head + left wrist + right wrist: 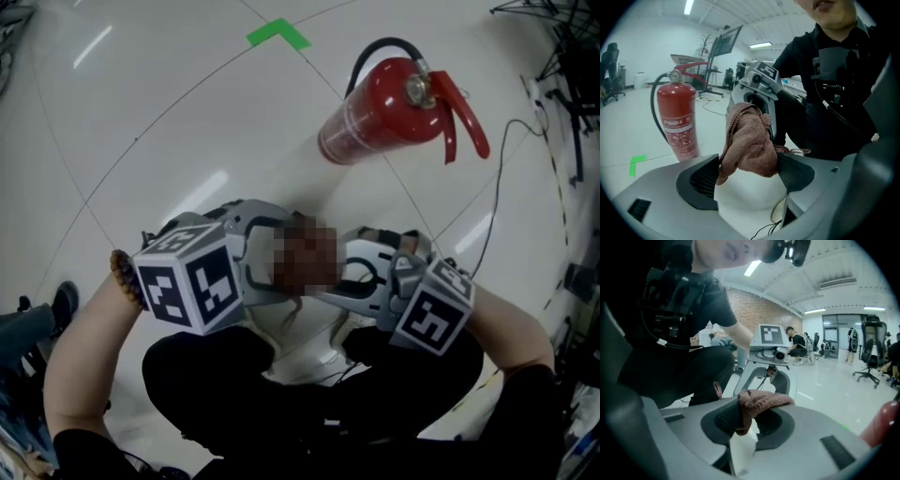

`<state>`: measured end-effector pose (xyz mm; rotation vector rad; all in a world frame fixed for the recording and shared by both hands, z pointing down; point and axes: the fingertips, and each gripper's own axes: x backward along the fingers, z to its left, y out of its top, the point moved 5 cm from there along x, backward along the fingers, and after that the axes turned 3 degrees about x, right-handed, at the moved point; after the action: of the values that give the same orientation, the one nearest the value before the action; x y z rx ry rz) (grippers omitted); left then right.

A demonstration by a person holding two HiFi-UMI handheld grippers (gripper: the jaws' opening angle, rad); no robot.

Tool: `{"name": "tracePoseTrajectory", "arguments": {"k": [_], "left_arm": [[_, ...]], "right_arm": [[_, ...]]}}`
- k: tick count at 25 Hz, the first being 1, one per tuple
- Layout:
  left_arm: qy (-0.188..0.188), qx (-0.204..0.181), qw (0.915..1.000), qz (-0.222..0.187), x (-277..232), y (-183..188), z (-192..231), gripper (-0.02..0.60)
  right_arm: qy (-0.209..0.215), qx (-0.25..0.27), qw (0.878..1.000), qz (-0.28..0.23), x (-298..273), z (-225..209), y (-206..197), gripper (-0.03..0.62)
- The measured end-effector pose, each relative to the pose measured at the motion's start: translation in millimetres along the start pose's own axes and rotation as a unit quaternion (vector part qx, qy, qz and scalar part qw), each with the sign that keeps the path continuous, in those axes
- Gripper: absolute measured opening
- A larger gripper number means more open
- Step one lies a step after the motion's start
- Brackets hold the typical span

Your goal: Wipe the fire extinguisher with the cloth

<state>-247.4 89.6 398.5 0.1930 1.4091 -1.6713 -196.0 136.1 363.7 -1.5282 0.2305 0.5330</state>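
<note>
The red fire extinguisher stands upright on the white floor ahead of me; it also shows in the left gripper view and as a red edge in the right gripper view. I hold both grippers close to my chest, facing each other. A brown cloth sits pinched between the pads of my right gripper. From there the cloth droops as a bunch between the wide-set pads of my left gripper, a loose tail lying over one pad. In the head view a mosaic patch hides the cloth.
A green tape mark lies on the floor beyond the extinguisher. A thin black cable runs across the floor at the right, near racks of equipment. Office chairs and people stand far off in the hall.
</note>
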Motion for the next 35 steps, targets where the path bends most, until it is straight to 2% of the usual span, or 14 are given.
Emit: {"name": "tracePoseTrajectory", "arguments": {"k": [2, 4, 8, 10, 15, 21, 26, 30, 35], "left_arm": [[-0.015, -0.011, 0.9998, 0.004, -3.9, 1.2, -9.1, 0.366], [-0.015, -0.015, 0.9998, -0.003, -4.0, 2.3, -11.8, 0.257], [0.009, -0.012, 0.9997, -0.018, -1.8, 3.1, -5.9, 0.150], [0.027, -0.007, 0.9992, -0.029, -1.6, 3.1, -1.6, 0.129], [0.101, 0.006, 0.9933, -0.057, 9.8, 1.7, 15.0, 0.109], [0.181, 0.043, 0.9755, -0.117, 38.9, 9.8, 44.9, 0.107], [0.238, 0.031, 0.9593, -0.149, 51.4, 36.3, 64.7, 0.107], [0.280, 0.014, 0.9459, -0.163, 56.0, 60.9, 82.8, 0.107], [0.321, -0.006, 0.9348, -0.152, 53.3, 81.5, 99.6, 0.107]], "right_arm": [[0.006, 0.010, 1.000, -0.001, -0.8, 4.2, 3.6, 0.080], [0.003, 0.013, 1.000, 0.000, 0.1, 4.7, 4.9, 0.080], [-0.016, 0.012, 1.000, 0.006, 3.9, -1.8, 3.5, 0.086], [-0.027, 0.001, 1.000, 0.008, 5.4, -5.2, 1.8, 0.096], [-0.058, -0.044, 0.997, 0.011, 13.1, -17.3, -5.0, 0.199], [-0.116, -0.086, 0.989, 0.007, 37.4, -36.6, -17.1, 0.209], [-0.160, -0.120, 0.980, 0.011, 56.2, -38.9, -31.6, 0.209], [-0.187, -0.133, 0.973, 0.015, 60.9, -41.2, -36.2, 0.154], [-0.197, -0.142, 0.970, 0.025, 61.5, -38.2, -42.3, 0.073]]}}
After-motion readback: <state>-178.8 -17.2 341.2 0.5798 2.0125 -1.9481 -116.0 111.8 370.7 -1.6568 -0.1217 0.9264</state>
